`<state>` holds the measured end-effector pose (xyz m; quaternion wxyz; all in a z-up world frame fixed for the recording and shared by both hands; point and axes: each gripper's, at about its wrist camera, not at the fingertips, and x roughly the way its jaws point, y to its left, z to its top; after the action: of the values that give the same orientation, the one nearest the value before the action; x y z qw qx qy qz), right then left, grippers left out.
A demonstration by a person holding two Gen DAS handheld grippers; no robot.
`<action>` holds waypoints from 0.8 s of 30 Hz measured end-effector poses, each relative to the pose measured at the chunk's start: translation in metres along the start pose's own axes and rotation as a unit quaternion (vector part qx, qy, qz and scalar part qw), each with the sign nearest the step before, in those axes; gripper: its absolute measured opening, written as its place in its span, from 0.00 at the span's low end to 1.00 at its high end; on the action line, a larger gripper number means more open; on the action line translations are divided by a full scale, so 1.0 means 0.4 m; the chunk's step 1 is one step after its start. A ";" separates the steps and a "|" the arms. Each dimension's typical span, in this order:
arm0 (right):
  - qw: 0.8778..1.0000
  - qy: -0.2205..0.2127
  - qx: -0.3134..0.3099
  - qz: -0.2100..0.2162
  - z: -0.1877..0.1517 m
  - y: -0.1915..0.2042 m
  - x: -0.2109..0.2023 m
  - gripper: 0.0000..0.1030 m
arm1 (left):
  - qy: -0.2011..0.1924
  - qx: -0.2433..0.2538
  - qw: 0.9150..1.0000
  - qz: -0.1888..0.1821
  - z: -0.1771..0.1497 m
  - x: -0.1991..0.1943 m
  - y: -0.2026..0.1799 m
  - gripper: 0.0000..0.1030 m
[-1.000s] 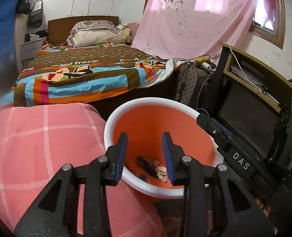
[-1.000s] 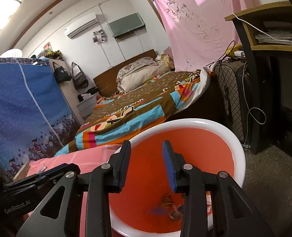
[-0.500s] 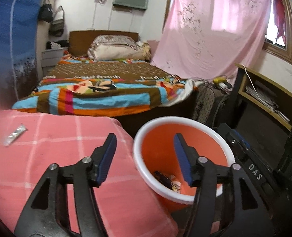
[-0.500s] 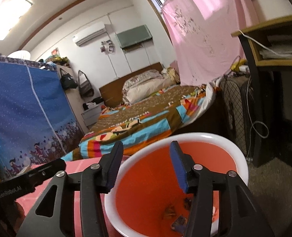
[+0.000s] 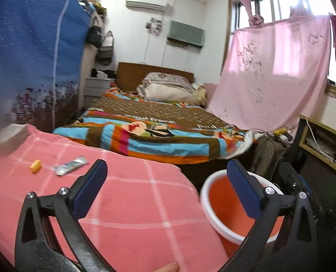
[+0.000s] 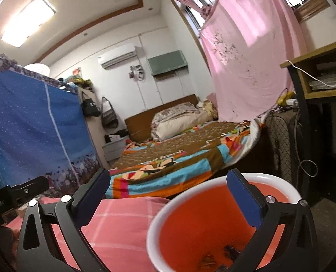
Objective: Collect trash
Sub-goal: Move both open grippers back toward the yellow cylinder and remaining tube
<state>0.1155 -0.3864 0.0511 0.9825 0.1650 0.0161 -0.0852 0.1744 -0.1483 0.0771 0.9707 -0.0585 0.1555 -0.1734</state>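
— How is the room lit?
— Brightly: daylight is let in through the window [image 5: 304,2], where glare is seen, and a ceiling panel [image 6: 28,22] is lit.
— And sharpness?
— Edges are bent and darkened by fisheye; slight blur is noticed throughout.

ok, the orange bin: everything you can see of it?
The bin is a round bucket, orange inside with a thick white rolled rim, plastic by the look. It stands upright and open beside the pink checked cloth, in front of the bed. A few dark scraps lie at its bottom. Neither gripper touches it.
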 end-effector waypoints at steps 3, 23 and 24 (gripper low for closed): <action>1.000 -0.010 -0.012 0.019 -0.006 0.036 0.000 1.00 | -0.021 -0.003 1.000 0.019 -0.001 -0.026 0.041 1.00; 0.973 -0.075 -0.127 0.177 -0.057 0.414 0.027 1.00 | -0.148 0.014 0.976 0.160 0.035 -0.174 0.379 1.00; 0.971 -0.078 -0.134 0.183 -0.060 0.432 0.030 1.00 | -0.153 0.013 0.975 0.163 0.039 -0.172 0.394 1.00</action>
<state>0.1572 -0.2196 0.0832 0.9927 0.0245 -0.0801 0.0864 0.1681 0.0243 0.0847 0.9989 -0.0455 0.0107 -0.0038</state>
